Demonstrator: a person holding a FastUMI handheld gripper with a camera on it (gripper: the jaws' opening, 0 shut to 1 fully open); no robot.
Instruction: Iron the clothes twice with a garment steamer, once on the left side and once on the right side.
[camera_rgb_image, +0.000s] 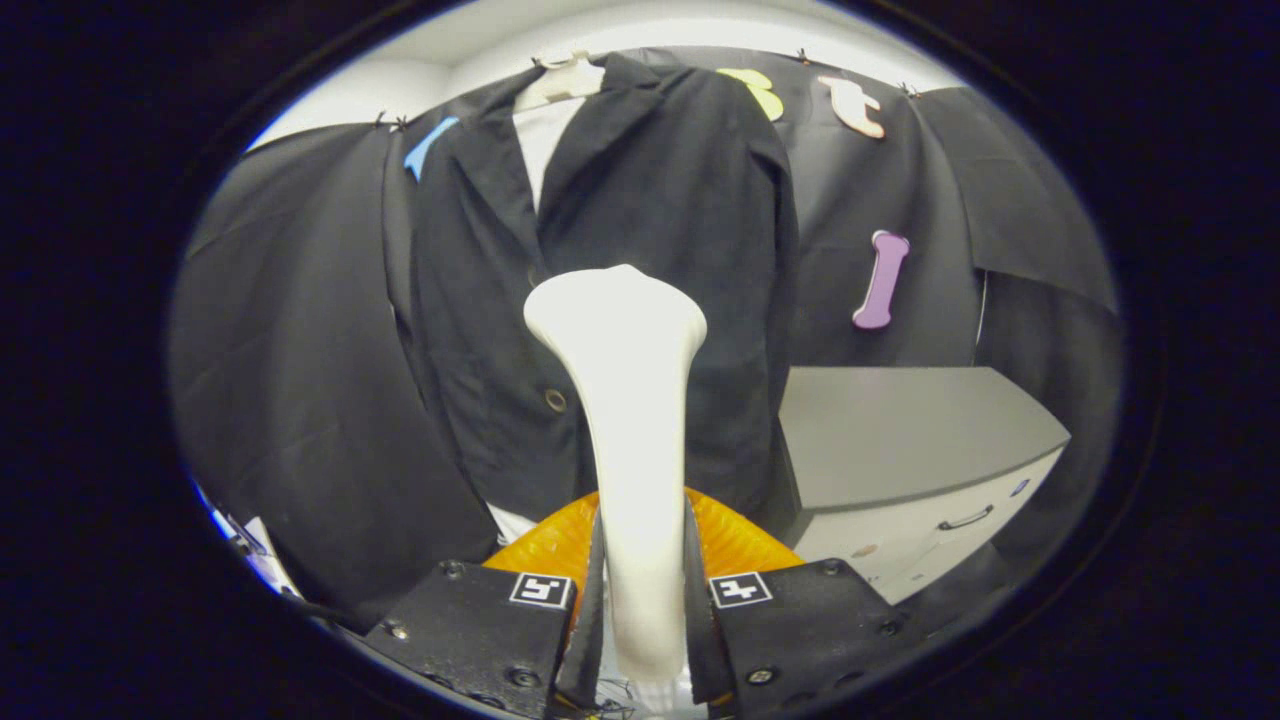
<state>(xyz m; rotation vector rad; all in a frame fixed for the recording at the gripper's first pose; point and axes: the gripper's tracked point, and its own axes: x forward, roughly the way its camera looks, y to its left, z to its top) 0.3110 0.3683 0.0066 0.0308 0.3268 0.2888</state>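
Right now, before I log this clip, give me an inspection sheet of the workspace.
Surface: grey cabinet top, bare where visible, beside the jacket.
Job's things: white garment steamer upright, its head in front of the black jacket; the jacket hangs on a pale hanger over a white shirt.
Clutter: an orange ribbed object behind the steamer handle.
Grippers: gripper shut on the steamer handle, both fingers pressing on it.
Cables: nothing seen for certain.
Surroundings: black cloth wall; cabinet drawer handle lower down.
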